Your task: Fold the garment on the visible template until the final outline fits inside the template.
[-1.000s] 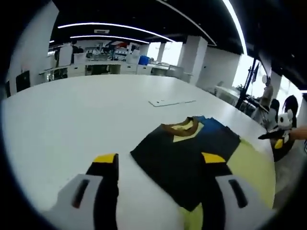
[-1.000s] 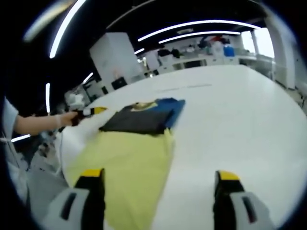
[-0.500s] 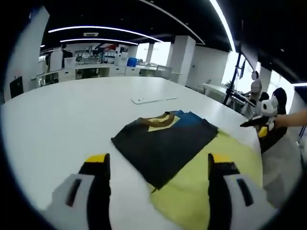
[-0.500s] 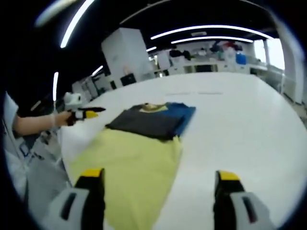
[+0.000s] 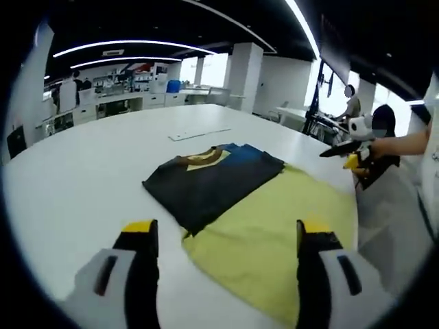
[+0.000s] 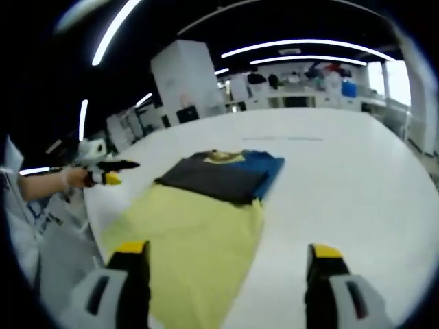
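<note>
left gripper [image 5: 221, 236]: jaws spread wide, released, nothing between them, poised above the near part of the white table [image 5: 82, 157]. in the right gripper view, seen at far left [image 6: 110, 171] in a person's hand, off the table's left edge.

garment [image 5: 209, 179]: dark, folded flat into a compact rectangle, collar and a blue panel at the far end. lies on the far end of the yellow template [image 5: 274, 226], near the table's right edge in the left gripper view. near end of the yellow sheet left bare. left edge of the garment appears to run past the yellow onto the white top; judged not yet fully inside the outline, though fisheye distortion leaves this uncertain.

flat white strip [image 5: 199, 133] further back on the table, well apart from the garment.

right gripper [image 6: 226, 271]: jaws wide apart, released, empty, over the near end of the template. seen in the left gripper view at far right [image 5: 350, 147], off the table edge.

both claws withdrawn and unloaded, likely to leave the fold unobscured for checking fit.
</note>
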`<state>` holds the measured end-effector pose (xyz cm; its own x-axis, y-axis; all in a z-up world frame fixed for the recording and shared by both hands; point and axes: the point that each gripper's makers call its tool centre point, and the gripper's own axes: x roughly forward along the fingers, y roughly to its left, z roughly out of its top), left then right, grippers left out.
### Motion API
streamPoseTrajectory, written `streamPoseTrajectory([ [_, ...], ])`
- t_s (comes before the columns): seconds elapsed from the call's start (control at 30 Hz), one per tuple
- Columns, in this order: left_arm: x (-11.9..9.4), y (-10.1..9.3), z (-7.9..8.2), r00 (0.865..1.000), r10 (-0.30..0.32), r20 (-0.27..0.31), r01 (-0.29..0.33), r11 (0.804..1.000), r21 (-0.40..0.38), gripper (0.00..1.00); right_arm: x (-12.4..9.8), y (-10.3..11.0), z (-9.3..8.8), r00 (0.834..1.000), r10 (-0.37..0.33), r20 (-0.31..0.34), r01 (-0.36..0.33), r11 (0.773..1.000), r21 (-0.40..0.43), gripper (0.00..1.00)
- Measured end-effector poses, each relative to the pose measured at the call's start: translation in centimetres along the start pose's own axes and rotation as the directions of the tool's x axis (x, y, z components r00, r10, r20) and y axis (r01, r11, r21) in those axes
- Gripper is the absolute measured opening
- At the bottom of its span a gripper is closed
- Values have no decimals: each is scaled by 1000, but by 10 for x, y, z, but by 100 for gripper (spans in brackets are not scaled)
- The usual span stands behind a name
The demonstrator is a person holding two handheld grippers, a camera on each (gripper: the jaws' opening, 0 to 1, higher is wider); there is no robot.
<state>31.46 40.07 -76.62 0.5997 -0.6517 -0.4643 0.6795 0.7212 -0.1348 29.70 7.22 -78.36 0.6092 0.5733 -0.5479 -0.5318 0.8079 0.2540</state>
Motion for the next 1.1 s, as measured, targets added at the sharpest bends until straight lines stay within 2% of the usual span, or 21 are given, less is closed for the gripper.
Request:
streamPoseTrajectory([
  [0.13, -10, -13, -7, 1000, -6, 5, 6, 999, -33, 79, -4, 1, -4, 1000, -6, -4, 6, 1000, 1, 95],
  [0.3, -19, -17, -19, 1000, -12, -18, 11, 999, -33, 79, -8, 2, -7, 1000, -8, -8, 8, 1000, -2, 95],
  [0.4, -22, -33, -21, 1000, -17, -22, 16, 999, -42, 77, -10, 4, -12, 1000, -2, -21, 2, 1000, -9, 93],
  [0.47, -25, -37, -28, 999, -23, -42, 20, 997, -73, 77, -12, 6, -19, 999, 3, -41, -4, 1000, -28, 93],
  [0.53, -28, -44, -42, 995, -55, -81, 43, 990, -135, 77, -13, 6, -27, 998, 4, -70, -7, 999, -47, 92],
  [0.6, -29, -46, -53, 993, -77, -94, 60, 985, -163, 75, -15, 11, -40, 993, 12, -116, -20, 997, -71, 89],
  [0.7, -35, -50, -74, 985, -85, -150, 48, 972, -232, 69, -17, 12, -54, 986, 24, -162, -37, 996, -79, 81],
  [0.83, -40, -53, -81, 985, -79, -151, 41, 969, -242, 69, -21, 16, -67, 980, 26, -196, -44, 995, -89, 73],
  [0.87, -43, -56, -86, 982, -81, -170, 33, 964, -265, 69, -21, 16, -70, 979, 28, -203, -47, 995, -87, 71],
  [0.97, -49, -56, -101, 969, -79, -233, 17, 966, -258, 67, -24, 21, -80, 971, 46, -234, -67, 994, -83, 63],
  [1.07, -53, -67, -107, 959, -82, -270, 1, 958, -287, 64, -26, 22, -87, 964, 48, -262, -79, 991, -108, 57],
  [1.1, -55, -66, -109, 958, -65, -279, -22, 955, -297, 63, -26, 21, -89, 963, 48, -266, -81, 990, -114, 55],
])
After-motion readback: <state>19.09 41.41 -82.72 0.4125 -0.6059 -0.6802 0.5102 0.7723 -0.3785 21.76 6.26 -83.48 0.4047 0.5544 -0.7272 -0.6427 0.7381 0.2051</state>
